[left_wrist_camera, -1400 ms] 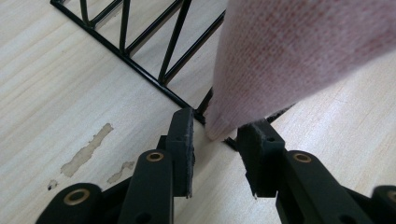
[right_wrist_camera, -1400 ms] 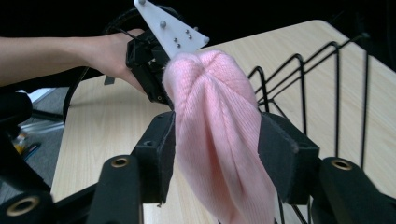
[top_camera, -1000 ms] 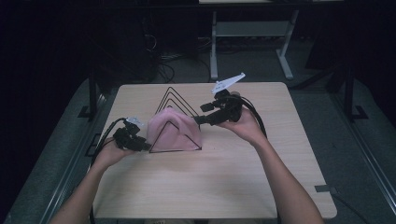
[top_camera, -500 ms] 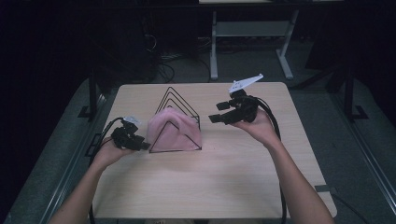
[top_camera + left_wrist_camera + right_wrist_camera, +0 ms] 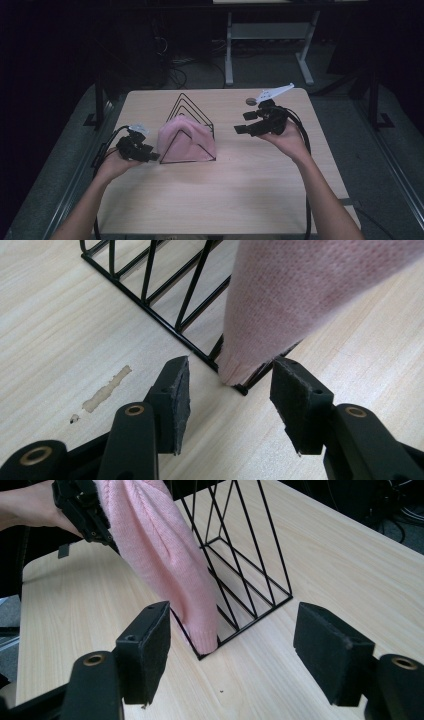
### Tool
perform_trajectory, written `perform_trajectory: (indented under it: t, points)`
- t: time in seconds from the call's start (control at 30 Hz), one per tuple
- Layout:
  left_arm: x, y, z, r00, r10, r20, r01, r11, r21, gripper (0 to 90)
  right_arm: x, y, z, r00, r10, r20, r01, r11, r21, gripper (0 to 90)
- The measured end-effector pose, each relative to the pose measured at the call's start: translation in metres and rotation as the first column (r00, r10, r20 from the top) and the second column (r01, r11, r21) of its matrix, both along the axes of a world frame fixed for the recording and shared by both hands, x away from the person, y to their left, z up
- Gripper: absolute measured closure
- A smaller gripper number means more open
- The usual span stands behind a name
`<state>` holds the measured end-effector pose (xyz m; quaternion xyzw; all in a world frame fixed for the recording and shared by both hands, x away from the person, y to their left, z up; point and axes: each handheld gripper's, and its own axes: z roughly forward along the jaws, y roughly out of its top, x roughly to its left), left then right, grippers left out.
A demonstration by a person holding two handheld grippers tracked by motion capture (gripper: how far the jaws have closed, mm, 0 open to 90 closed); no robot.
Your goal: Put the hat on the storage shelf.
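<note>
Seen from the high view, working from 9 o'clock across to 3 o'clock. At 9 o'clock on the light wooden table (image 5: pixel 220 195), left gripper (image 5: pixel 148 156) held low in the person's left hand (image 5: pixel 114 164), cable looping off the table's left edge. Jaws spread apart with nothing between them; in the left gripper view the left gripper (image 5: pixel 230 400) aimed at the near corner of the black wire rack (image 5: pixel 150 300), that corner and the hem of the pink knitted cloth (image 5: pixel 300 295) lying just ahead of the pads, not touching them. Pale smear (image 5: pixel 106 389) on the wood at 9 o'clock of the jaws.

At centre, black wire rack (image 5: pixel 192 112) of nested triangular frames standing upright on the table, pink knitted cloth (image 5: pixel 186 141) draped over its front frames, down to the tabletop.

Toward 2 o'clock, right gripper (image 5: pixel 244 123) lifted above the table in the right hand (image 5: pixel 287 140), grey plate on top, well apart from the rack. Small dark round thing (image 5: pixel 250 101) on the table just beyond. Jaws wide apart and empty; in the right gripper view, right gripper (image 5: pixel 230 655) looking at the cloth (image 5: pixel 165 565) on the rack (image 5: pixel 250 560), with the other gripper at 10 o'clock.
</note>
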<state>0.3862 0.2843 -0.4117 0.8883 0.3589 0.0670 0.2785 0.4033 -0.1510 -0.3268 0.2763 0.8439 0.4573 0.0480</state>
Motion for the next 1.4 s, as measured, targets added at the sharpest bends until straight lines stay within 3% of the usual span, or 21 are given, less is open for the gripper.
perform_trajectory:
  t: [0.63,1.4]
  points:
    - [-0.002,0.001,0.006,0.9996,0.029,0.005,-0.029,0.9993,-0.024,42.2,-0.012,-0.039,-0.015,0.9965,-0.079,-0.027,0.078,0.997,-0.011,28.3]
    - [-0.016,0.003,0.007,0.9996,0.024,0.013,-0.023,0.9992,-0.033,37.6,-0.037,-0.088,-0.042,0.9805,-0.178,-0.084,0.177,0.984,-0.013,27.4]
